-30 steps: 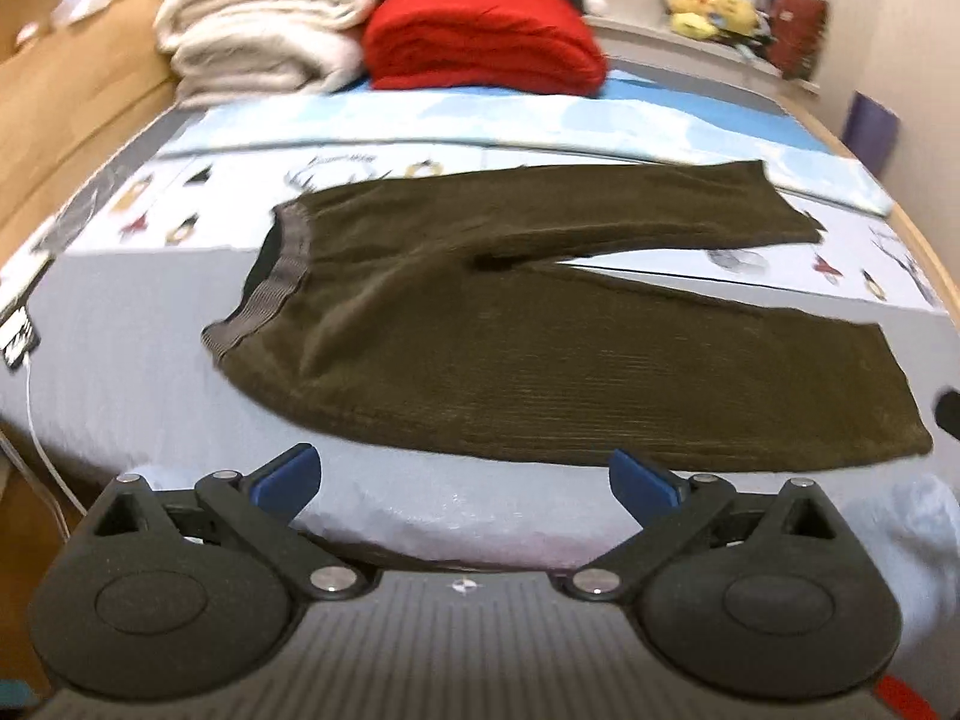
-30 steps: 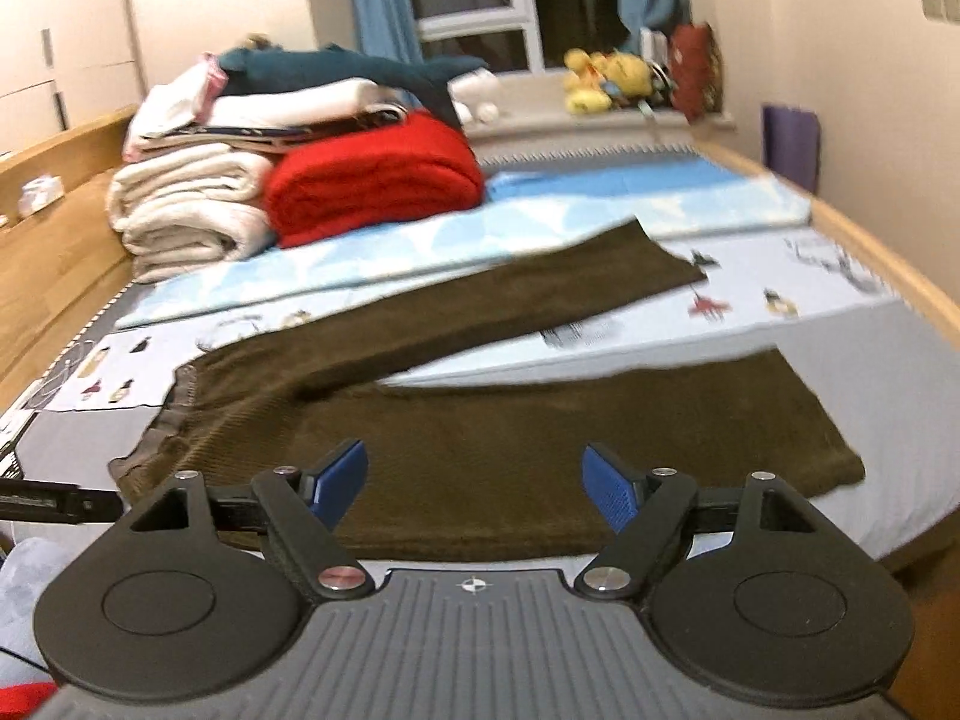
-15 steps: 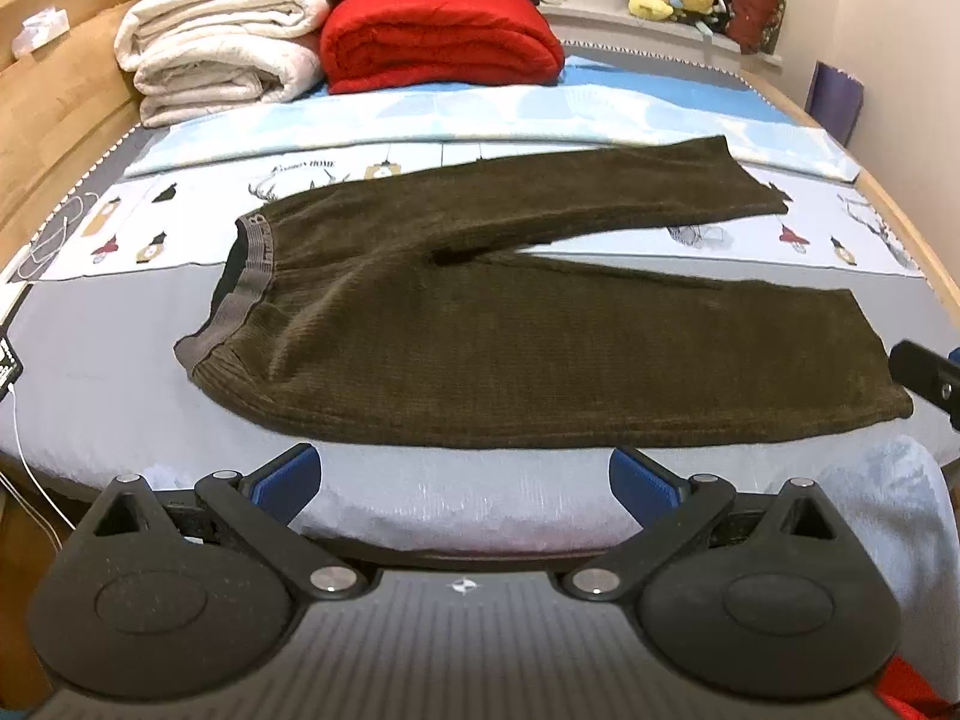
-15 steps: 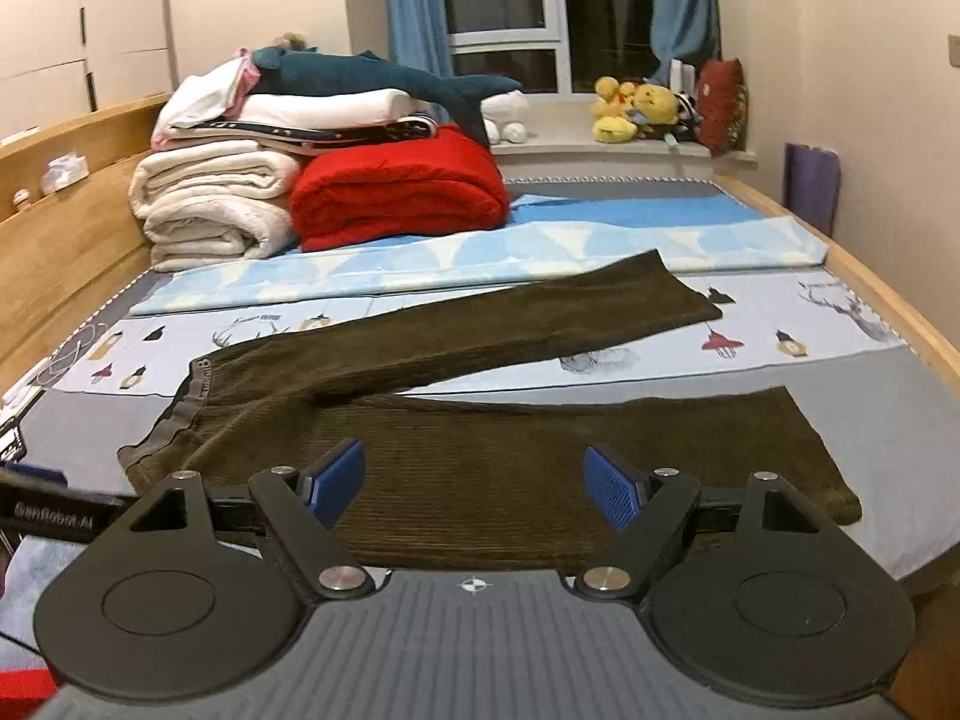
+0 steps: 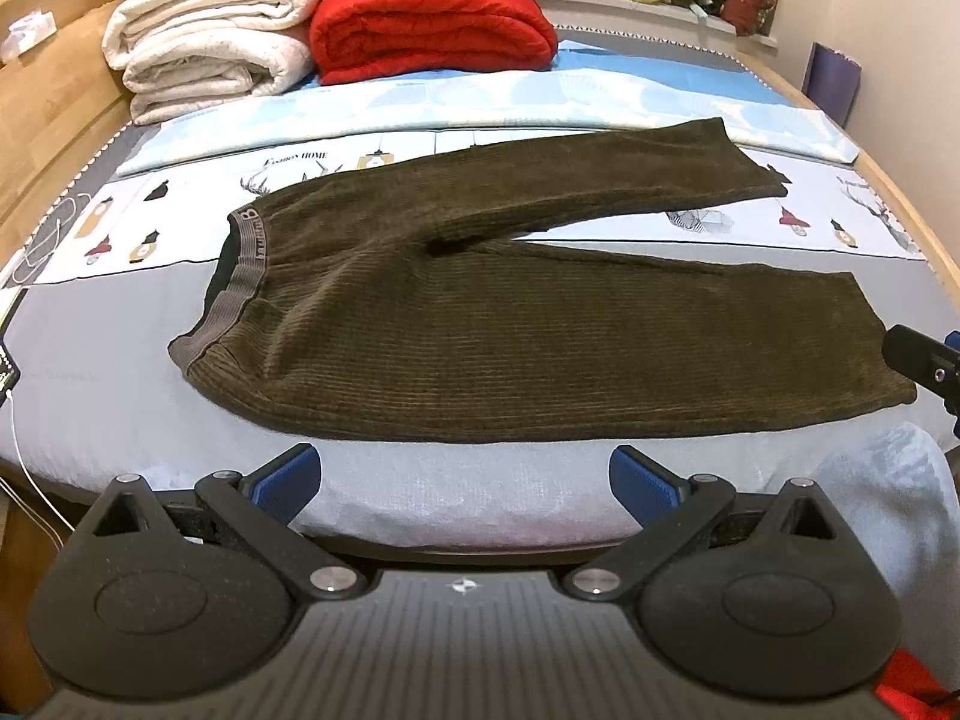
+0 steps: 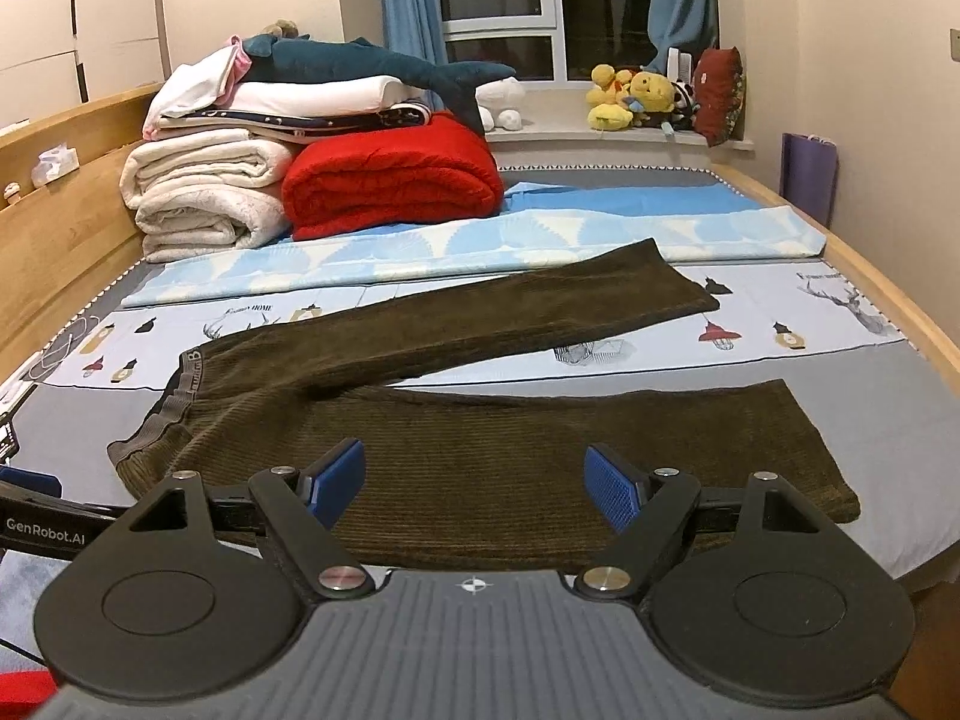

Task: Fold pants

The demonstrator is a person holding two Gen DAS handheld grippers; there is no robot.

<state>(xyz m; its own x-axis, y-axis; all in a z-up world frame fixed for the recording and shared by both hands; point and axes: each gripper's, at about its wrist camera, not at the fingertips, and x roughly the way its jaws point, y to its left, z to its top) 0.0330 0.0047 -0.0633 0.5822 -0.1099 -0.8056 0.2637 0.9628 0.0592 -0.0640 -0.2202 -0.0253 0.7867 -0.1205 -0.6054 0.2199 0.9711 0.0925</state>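
Dark olive corduroy pants (image 5: 510, 324) lie flat on the bed, grey waistband (image 5: 240, 276) to the left, both legs spread apart toward the right. The right wrist view shows the same pants (image 6: 480, 456) from lower down. My left gripper (image 5: 465, 480) hovers open over the bed's near edge, just short of the pants, nothing between its blue pads (image 5: 285, 474). My right gripper (image 6: 477, 483) is open above the near leg, holding nothing. Its tip pokes into the left wrist view as the right gripper (image 5: 921, 360) beside the near leg's cuff.
Folded white blankets (image 5: 210, 54) and a red blanket (image 5: 432, 30) are stacked at the far end of the bed. A wooden bed frame (image 5: 42, 96) runs along the left. Plush toys (image 6: 630, 96) sit on the windowsill. A white cable (image 5: 24, 480) hangs off the bed's left corner.
Both views tilted up slightly and steadied, so the pants sit more level in frame. The pants themselves have not moved, and both grippers stayed open.
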